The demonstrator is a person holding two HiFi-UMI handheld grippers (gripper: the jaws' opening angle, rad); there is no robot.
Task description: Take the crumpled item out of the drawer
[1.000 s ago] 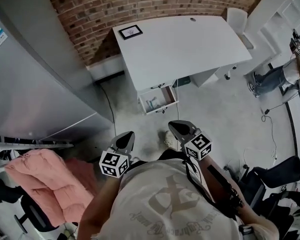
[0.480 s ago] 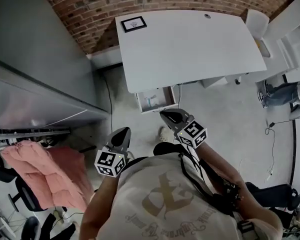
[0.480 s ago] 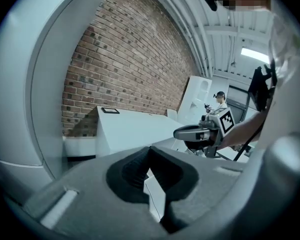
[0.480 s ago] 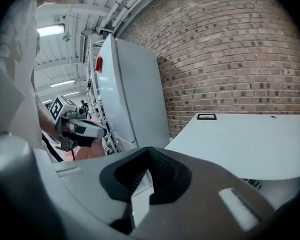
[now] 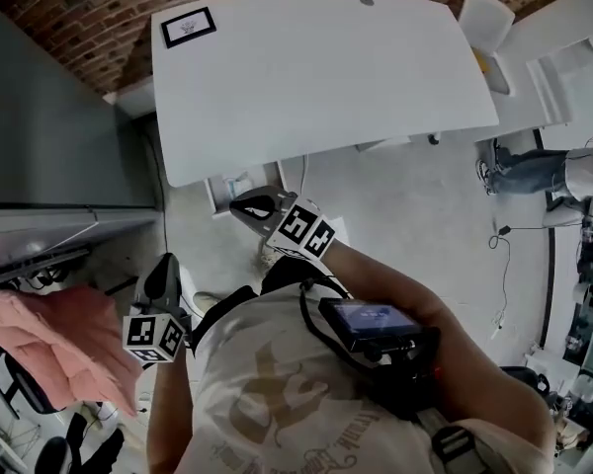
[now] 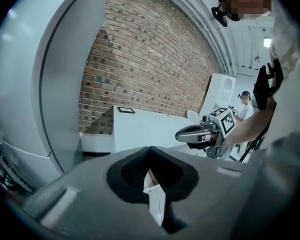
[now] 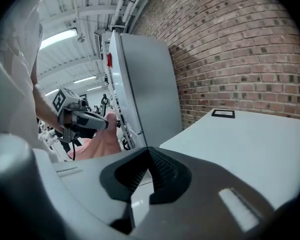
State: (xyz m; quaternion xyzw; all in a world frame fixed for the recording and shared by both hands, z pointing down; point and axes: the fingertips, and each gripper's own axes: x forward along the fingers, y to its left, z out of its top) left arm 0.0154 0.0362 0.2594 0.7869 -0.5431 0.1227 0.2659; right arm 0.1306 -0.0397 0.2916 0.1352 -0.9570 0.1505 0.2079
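Open drawer (image 5: 227, 185) beneath your table (image 5: 316, 67), contents unclear. Your left hand-held gripper (image 5: 164, 265) and right hand-held gripper (image 5: 240, 205) are both closed, empty.

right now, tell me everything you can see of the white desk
The white desk has a broad, flat, matte top with rounded corners that looks like laminate. Its far edge stands against the brick wall. A small black-framed picture lies at its far left corner, and a small round hole sits near the far edge. Under its near left edge an open drawer juts out, partly hidden. The shut right claw hangs before that drawer.
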